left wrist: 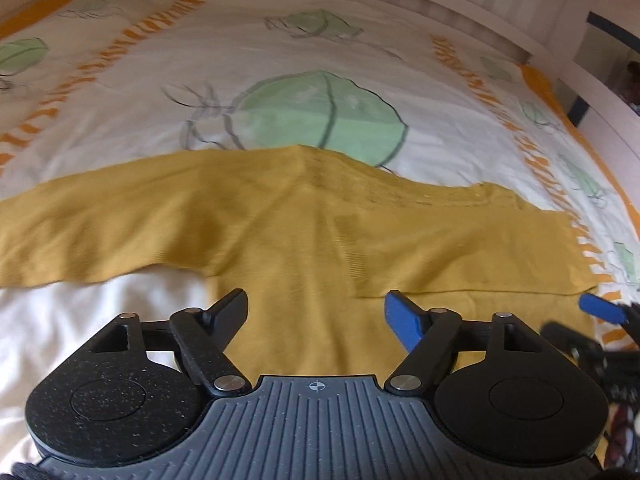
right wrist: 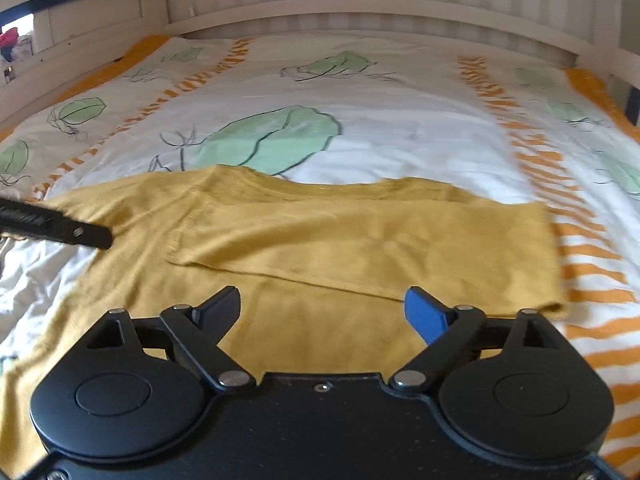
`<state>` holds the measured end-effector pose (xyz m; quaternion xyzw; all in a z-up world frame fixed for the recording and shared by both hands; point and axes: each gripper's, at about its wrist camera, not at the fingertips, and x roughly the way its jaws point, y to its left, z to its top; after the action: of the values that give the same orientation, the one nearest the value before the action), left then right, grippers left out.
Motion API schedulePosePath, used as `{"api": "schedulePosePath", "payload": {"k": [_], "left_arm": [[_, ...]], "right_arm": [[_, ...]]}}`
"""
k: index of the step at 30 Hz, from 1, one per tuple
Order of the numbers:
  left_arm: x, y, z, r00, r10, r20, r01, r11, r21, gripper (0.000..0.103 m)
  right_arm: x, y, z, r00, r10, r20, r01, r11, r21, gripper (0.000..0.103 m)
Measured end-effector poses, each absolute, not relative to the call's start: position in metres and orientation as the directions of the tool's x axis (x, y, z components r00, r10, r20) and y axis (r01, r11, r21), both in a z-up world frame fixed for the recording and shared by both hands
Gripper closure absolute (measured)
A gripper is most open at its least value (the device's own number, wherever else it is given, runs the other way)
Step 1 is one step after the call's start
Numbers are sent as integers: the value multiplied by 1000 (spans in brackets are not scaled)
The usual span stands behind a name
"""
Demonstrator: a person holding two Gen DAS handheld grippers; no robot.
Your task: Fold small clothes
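- Bedding (right wrist: 400,132) covered the whole bed: a white cover printed with green leaves and orange stripes, with a pale slatted bed frame (right wrist: 360,8) behind it.
- Shirt (right wrist: 304,232), mustard yellow, lay flat across the near part of the cover, collar toward the far side.
- Right sleeve (right wrist: 360,248) was folded in over the body, its edge running across the chest; the left sleeve (left wrist: 80,232) stretched out flat on the cover.
- Left gripper (left wrist: 316,316) hovered low over the body with its jaws apart and nothing between them.
- Right gripper (right wrist: 324,312) hovered just short of the folded sleeve's edge, jaws wide and empty.
- Judged from this, one sleeve fold was done and the other had yet to be made.
- Next move would call for the left gripper to pinch the far cuff or sleeve edge cleanly, taking one layer only, and carry it across without dragging the body askew.
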<state>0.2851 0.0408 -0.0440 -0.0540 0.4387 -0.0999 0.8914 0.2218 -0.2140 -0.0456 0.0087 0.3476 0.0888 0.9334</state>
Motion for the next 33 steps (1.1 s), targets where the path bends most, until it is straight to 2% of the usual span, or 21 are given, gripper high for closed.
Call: {"api": "schedulePosePath", "payload": {"k": [6, 11, 17, 22, 24, 27, 33], "left_arm": [[306, 8, -60, 587, -247, -771, 198, 967, -159, 47], [321, -4, -73, 578, -208, -789, 207, 973, -105, 51], [334, -5, -84, 565, -215, -797, 185, 974, -132, 54], [345, -7, -83, 560, -250, -790, 170, 968, -185, 70], [348, -9, -83, 557, -259, -789, 166, 966, -199, 88], [345, -10, -76, 592, -236, -771, 141, 972, -189, 92], [329, -4, -33, 698, -227, -679, 175, 974, -145, 93]], "right_arm": [[214, -222, -55, 752, 198, -629, -195, 978, 76, 11], [219, -221, -59, 728, 264, -633, -259, 960, 102, 11], [219, -216, -56, 733, 287, -617, -284, 953, 105, 11], [221, -217, -57, 725, 292, -624, -280, 952, 121, 11], [221, -215, -58, 721, 291, -629, -284, 952, 114, 11], [222, -213, -60, 712, 288, -640, -286, 952, 111, 11], [225, -216, -66, 680, 307, -666, -271, 949, 160, 11]]}}
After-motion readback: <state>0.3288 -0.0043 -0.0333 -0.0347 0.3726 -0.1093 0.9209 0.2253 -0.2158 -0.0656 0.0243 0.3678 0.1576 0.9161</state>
